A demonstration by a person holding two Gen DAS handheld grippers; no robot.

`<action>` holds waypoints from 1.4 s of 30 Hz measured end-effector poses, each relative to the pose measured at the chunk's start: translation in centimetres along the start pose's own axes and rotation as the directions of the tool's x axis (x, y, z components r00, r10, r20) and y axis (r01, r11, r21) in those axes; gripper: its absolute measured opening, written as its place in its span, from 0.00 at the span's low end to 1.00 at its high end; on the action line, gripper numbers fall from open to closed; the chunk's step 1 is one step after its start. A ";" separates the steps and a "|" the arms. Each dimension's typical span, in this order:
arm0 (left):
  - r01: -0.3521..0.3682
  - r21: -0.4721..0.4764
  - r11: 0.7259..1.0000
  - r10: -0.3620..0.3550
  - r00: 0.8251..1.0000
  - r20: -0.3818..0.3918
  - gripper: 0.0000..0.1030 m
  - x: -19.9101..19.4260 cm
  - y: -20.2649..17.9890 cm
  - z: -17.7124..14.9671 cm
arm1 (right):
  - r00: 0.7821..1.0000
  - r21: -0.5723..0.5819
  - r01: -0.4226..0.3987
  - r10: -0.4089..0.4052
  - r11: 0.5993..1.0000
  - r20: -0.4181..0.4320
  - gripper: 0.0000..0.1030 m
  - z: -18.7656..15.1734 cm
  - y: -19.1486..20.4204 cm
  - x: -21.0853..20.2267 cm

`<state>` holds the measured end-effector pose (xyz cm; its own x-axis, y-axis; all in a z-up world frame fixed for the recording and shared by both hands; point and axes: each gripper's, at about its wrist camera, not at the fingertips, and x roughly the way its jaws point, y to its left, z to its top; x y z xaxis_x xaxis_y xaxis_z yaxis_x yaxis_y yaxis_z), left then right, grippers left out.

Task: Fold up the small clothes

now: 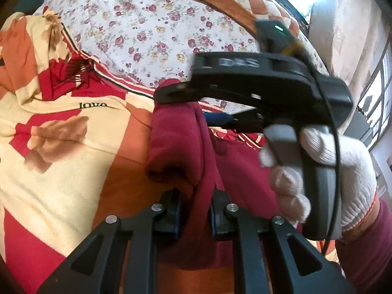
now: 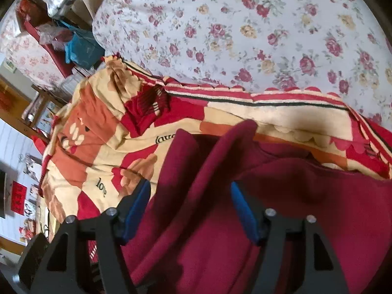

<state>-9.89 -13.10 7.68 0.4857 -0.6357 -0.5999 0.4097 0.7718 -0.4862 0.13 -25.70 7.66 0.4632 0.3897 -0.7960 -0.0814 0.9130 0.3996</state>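
we see a dark red garment (image 1: pixel 176 144) bunched on a red, cream and orange blanket (image 1: pixel 56 127), which lies over a floral sheet (image 1: pixel 137 24). in the left wrist view the garment's raised fold runs away from the camera, from the near fingers up toward the middle of the picture, so its long axis lies roughly along the line the left gripper (image 1: pixel 196 210) points. a ridge of that cloth passes straight between the left gripper's blue-padded fingers, which are pressed together on it.

in the right wrist view the same garment (image 2: pixel 220 196) fills the lower half, its folds rising on a slant from lower left to upper right. the right gripper (image 2: pixel 191 203) has its fingers spread apart, with a fold of the cloth standing in the gap; we can't see either pad pressing on it.

seen from the left wrist, the right gripper (image 1: pixel 186 105) reaches in from the right, tips at the far end of the fold, held in a white-gloved hand (image 1: pixel 325 171) with a dark red sleeve (image 1: pixel 367 245).
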 end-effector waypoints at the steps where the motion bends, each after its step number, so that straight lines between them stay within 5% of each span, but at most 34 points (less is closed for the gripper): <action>1: -0.008 0.006 1.000 0.008 1.000 -0.001 0.00 0.1 -0.1 0.0 | 1.000 -0.016 0.007 -0.007 1.000 -0.020 0.69 0.2 0.5 0.7; 4: -0.020 0.010 1.000 0.020 1.000 -0.008 0.00 0.1 -0.2 0.0 | 0.995 -0.076 0.074 -0.079 0.994 -0.062 0.66 -0.1 1.7 2.4; 7: 0.002 0.000 1.000 -0.002 1.000 -0.014 0.00 -0.1 -0.4 0.2 | 0.994 -0.105 0.107 -0.107 0.989 0.010 0.29 -0.9 1.9 1.6; 10: 0.038 0.014 0.999 -0.038 0.999 -0.019 0.00 -0.6 -1.8 0.4 | 0.994 -0.109 0.079 -0.071 0.991 0.078 0.21 -1.4 0.9 -1.3; 25: 0.129 0.182 0.975 -0.115 0.990 -0.087 0.00 0.9 -13.8 0.3 | 0.964 -0.054 0.115 -0.098 0.992 0.246 0.16 -5.2 -6.8 -14.7; 42: 0.154 0.309 0.938 -0.083 0.969 -0.231 0.00 7.7 -23.4 -4.2 | 0.944 0.123 0.152 -0.181 0.981 0.275 0.15 -11.8 -17.9 -18.5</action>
<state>-18.91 -36.01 11.75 0.2581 -0.6782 -0.6881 0.6982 0.6232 -0.3524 -17.40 -47.81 9.82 0.6952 0.1697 -0.6985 0.0991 0.9398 0.3270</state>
